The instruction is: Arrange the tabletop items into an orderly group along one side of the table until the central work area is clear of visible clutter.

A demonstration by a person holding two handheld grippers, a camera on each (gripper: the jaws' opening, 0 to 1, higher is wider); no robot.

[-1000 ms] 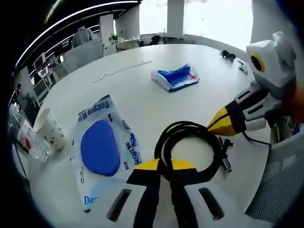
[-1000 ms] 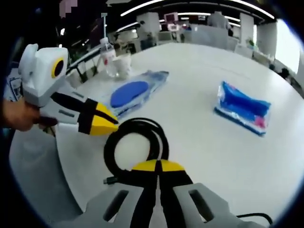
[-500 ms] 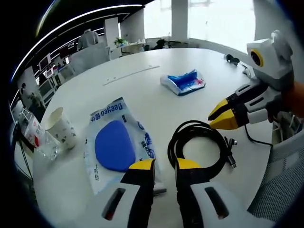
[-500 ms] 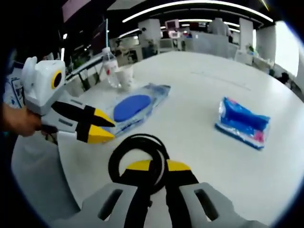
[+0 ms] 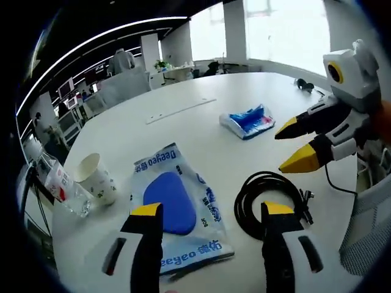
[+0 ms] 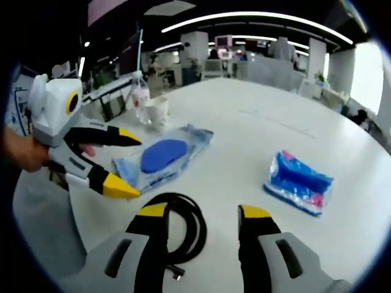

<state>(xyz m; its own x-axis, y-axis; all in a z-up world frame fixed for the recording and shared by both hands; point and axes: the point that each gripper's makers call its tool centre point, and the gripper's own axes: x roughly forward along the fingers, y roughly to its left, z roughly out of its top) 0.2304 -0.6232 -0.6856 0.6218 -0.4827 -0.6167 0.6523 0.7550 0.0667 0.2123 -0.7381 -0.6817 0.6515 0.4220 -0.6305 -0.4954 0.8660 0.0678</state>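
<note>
Change: half a second ago both tongs sat closed around the cable; now each pair is spread wide and raised clear of it.
Left tongs (image 5: 214,213): released, jaws far apart, holding nothing, above the wipes pack and the cable.
Right tongs (image 6: 201,213): released, jaws wide apart, empty, over the cable's loop.
Cable (image 5: 269,198): black, rubbery, wound in a round coil, lying flat near the bench's close edge, plug ends sticking out at one side.
Wipes pack (image 5: 177,207): soft clear plastic pouch with a blue oval lid and blue lettering, flat on the bench just beside the cable.
Tissue pack (image 6: 298,182): crinkled blue wrapper with a pink patch, alone toward the middle, well apart from the rest.
Cup (image 5: 98,179): white paper, upright, near the bench's rounded edge.
Bottle (image 5: 64,189): clear plastic, red label, just beside the cup.
Bench (image 5: 183,122): smooth, white, rounded rim; broad bare surface beyond the tissue pack.
</note>
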